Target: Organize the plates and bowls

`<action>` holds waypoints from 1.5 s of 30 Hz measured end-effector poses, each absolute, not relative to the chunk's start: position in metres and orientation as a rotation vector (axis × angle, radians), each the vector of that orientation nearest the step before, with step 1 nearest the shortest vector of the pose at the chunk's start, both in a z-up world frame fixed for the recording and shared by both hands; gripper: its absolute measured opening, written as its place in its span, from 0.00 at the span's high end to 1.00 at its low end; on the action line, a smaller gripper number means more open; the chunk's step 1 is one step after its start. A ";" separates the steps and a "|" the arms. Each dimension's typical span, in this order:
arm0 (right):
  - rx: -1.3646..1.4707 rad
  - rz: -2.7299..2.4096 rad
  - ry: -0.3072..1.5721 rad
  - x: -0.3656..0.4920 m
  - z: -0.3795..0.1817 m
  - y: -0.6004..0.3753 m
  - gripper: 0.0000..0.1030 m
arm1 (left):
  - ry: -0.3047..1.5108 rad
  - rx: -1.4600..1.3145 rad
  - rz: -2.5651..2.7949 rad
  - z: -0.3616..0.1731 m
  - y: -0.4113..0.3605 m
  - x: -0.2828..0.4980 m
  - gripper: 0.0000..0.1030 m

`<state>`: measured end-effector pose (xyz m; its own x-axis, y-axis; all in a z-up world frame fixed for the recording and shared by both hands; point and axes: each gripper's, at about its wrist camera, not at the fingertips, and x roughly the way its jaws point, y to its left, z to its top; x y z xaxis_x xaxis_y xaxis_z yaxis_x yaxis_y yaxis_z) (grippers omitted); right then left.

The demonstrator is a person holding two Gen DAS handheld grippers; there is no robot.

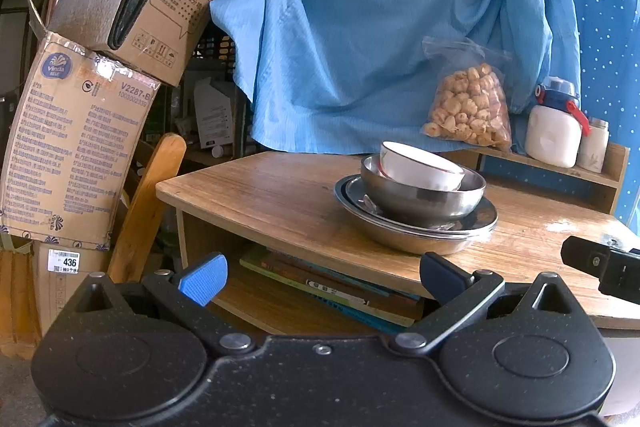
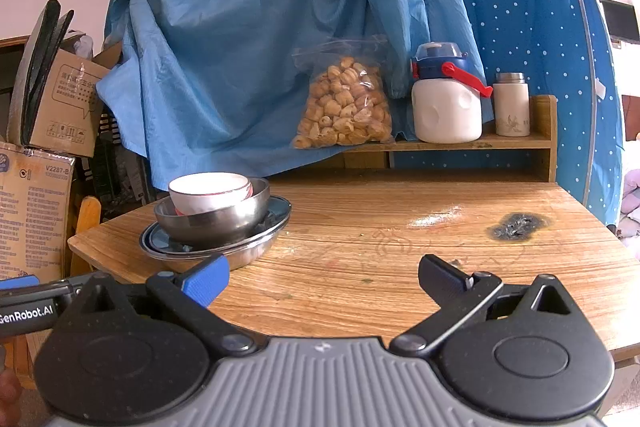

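Wood table [image 2: 400, 227]: white bowl [image 2: 210, 193] tilted in steel bowl [image 2: 216, 223].

Blue cloth [image 2: 240, 47] drapes across the upper centre of the frame. At centre, a clear bag of snacks [image 2: 346, 107] stands on the low wooden shelf [image 2: 516, 143], near a white bottle [image 2: 446, 107] and a small flask [image 2: 511, 105] to its right. Cardboard boxes [image 1: 76, 151] are stacked at left. Books [image 1: 332, 287] lie under the counter [image 2: 400, 235], which carries a burn mark [image 2: 516, 226] at right.

Bowls [image 1: 424, 187] stacked on plates [image 1: 416, 231] (steel)

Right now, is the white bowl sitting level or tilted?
Tilted: the white bowl leans inside the steel bowl, one rim edge higher.
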<state>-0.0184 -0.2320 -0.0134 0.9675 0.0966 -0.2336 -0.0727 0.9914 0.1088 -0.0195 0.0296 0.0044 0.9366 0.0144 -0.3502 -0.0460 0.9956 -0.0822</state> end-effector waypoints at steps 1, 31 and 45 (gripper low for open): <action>0.100 0.086 0.241 -0.018 -0.013 -0.232 0.00 | 0.358 -0.089 0.030 0.004 0.030 -0.019 0.01; 0.105 0.083 0.262 -0.016 -0.015 -0.232 0.00 | 0.351 -0.065 0.017 0.004 0.027 -0.021 0.01; 0.109 0.082 0.264 -0.016 -0.015 -0.233 0.00 | 0.347 -0.060 0.012 0.004 0.027 -0.023 0.01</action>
